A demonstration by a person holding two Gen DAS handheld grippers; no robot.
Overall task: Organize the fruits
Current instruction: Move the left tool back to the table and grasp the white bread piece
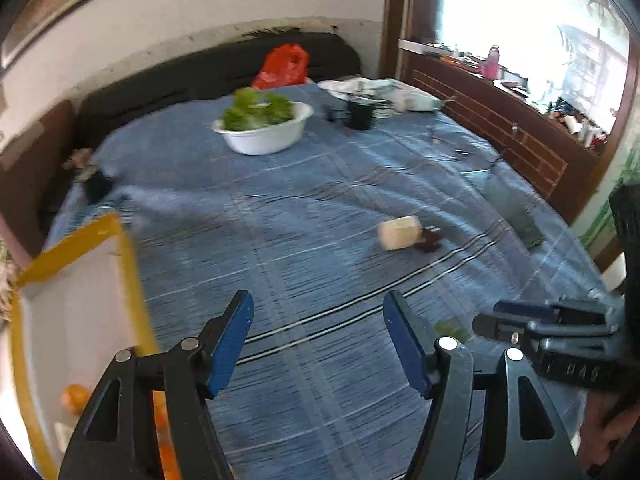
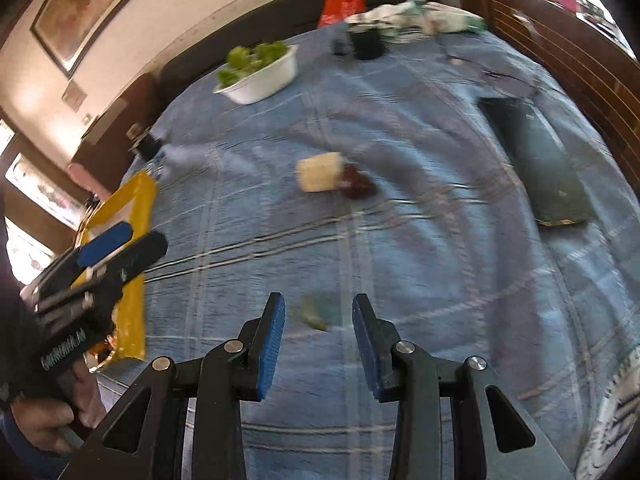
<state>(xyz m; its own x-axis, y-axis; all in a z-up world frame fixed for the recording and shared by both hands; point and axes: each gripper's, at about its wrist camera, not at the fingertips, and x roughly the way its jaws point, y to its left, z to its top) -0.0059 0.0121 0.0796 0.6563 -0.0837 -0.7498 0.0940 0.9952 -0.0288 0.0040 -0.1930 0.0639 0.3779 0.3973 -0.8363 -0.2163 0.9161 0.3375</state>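
My left gripper [image 1: 320, 332] hangs open over the blue checked cloth [image 1: 304, 216] with nothing between its blue pads. Just left of it stands a yellow-rimmed white box [image 1: 120, 248] with oranges [image 1: 74, 398] in its near corner. My right gripper [image 2: 318, 320] is open too, pointing down at a small blurred green thing [image 2: 316, 312] that lies on the cloth just past its fingertips. That green thing [image 1: 452, 328] also shows beside the right gripper [image 1: 486, 316] in the left wrist view. A white bowl [image 1: 276, 140] of green fruit [image 1: 256, 110] stands at the far side.
A pale block [image 2: 320, 172] with a dark red item [image 2: 356, 184] beside it lies mid-cloth. A dark flat slab [image 2: 536, 160] lies to the right, near a wooden headboard [image 1: 500, 128]. A black cup [image 2: 366, 44], crumpled bags [image 2: 416, 16] and a red bag [image 2: 344, 0] sit at the back.
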